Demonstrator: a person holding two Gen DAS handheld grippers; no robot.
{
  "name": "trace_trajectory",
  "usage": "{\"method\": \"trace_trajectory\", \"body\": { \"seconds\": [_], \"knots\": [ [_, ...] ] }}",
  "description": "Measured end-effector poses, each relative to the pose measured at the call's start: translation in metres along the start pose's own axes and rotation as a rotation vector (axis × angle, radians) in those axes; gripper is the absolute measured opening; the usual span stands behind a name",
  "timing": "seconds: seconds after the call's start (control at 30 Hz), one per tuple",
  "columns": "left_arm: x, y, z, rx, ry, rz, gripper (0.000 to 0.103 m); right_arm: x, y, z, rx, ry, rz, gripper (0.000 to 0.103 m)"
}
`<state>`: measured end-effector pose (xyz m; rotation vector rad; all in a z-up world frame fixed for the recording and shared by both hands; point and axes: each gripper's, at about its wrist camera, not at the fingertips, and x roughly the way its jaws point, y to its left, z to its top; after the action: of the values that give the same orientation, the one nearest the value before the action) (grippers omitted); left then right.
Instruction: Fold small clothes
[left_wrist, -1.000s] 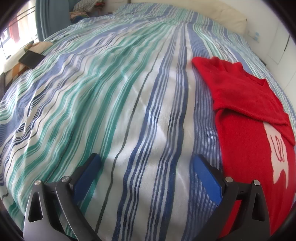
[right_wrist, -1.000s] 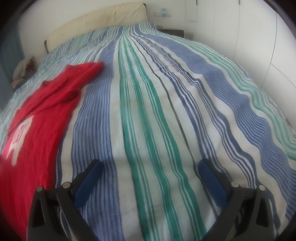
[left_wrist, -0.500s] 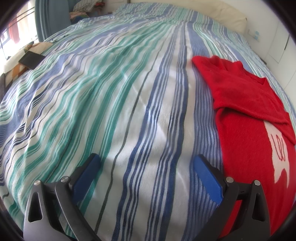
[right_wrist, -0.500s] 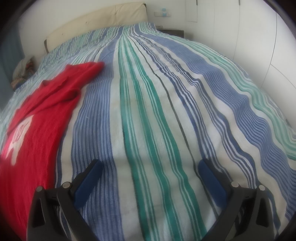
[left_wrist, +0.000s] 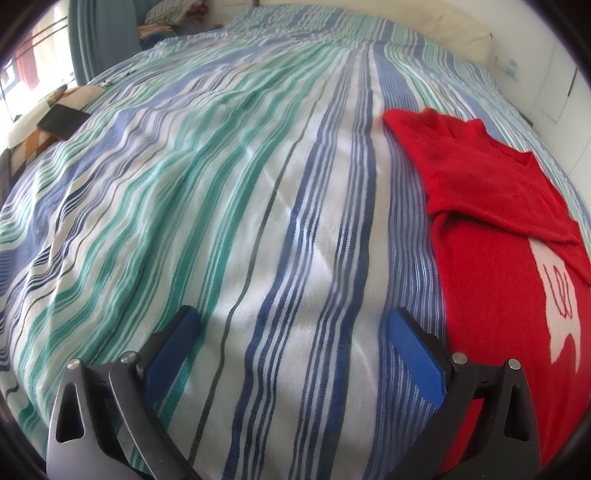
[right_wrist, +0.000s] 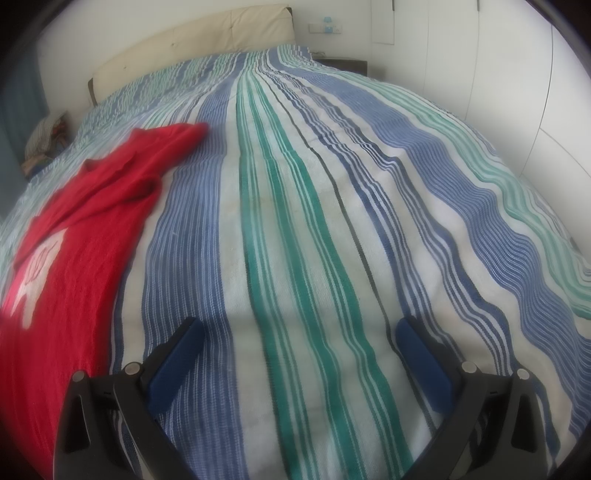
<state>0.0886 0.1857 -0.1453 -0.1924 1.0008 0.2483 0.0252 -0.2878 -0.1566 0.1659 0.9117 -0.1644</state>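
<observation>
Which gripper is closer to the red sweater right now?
Left. The left gripper has one finger right at the sweater edge; the right gripper sits slightly farther off. Both are open.

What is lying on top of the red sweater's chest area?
One of the red sweater's own sleeves is folded across it, partly covering the white motif. Nothing else rests on it. Under it only the striped bedspread shows around its edges.

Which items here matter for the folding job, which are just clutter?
Job:
red sweater, lying on the bed
left tool, open, empty
right tool, open, empty

Clutter:
striped bedspread (work surface)
headboard
dark flat object beside the bed
pile of clothes far off
</observation>
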Motion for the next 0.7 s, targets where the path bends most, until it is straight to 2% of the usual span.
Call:
{"method": "trace_trajectory", "body": {
  "seconds": [0.2, 0.27, 0.33, 0.4, 0.47, 0.57, 0.63, 0.7],
  "knots": [
    [0.0, -0.001, 0.0, 0.004, 0.007, 0.003, 0.102, 0.001, 0.001, 0.001, -0.003, 0.001, -0.002, 0.103],
    [-0.005, -0.001, 0.002, 0.006, 0.046, -0.015, 0.102, 0.0, 0.0, 0.005, -0.007, 0.01, 0.002, 0.102],
    [-0.023, 0.001, 0.0, 0.003, 0.088, -0.097, 0.101, -0.006, -0.003, 0.015, 0.001, 0.03, 0.029, 0.101],
    [-0.047, 0.0, -0.011, 0.029, 0.122, -0.217, 0.101, -0.025, -0.008, 0.026, 0.03, 0.029, 0.133, 0.098],
    [-0.067, -0.008, -0.03, 0.108, 0.176, -0.272, 0.101, -0.049, -0.008, 0.035, 0.016, 0.035, 0.235, 0.098],
    [-0.077, -0.022, -0.066, 0.173, 0.298, -0.305, 0.101, -0.07, 0.001, 0.033, -0.047, 0.173, 0.408, 0.098],
    [-0.079, -0.031, -0.084, 0.169, 0.375, -0.348, 0.099, -0.074, 0.011, 0.017, -0.057, 0.32, 0.529, 0.098],
    [-0.082, -0.041, -0.095, 0.172, 0.404, -0.383, 0.094, -0.075, 0.024, -0.005, -0.081, 0.453, 0.612, 0.095]
  ]
}}
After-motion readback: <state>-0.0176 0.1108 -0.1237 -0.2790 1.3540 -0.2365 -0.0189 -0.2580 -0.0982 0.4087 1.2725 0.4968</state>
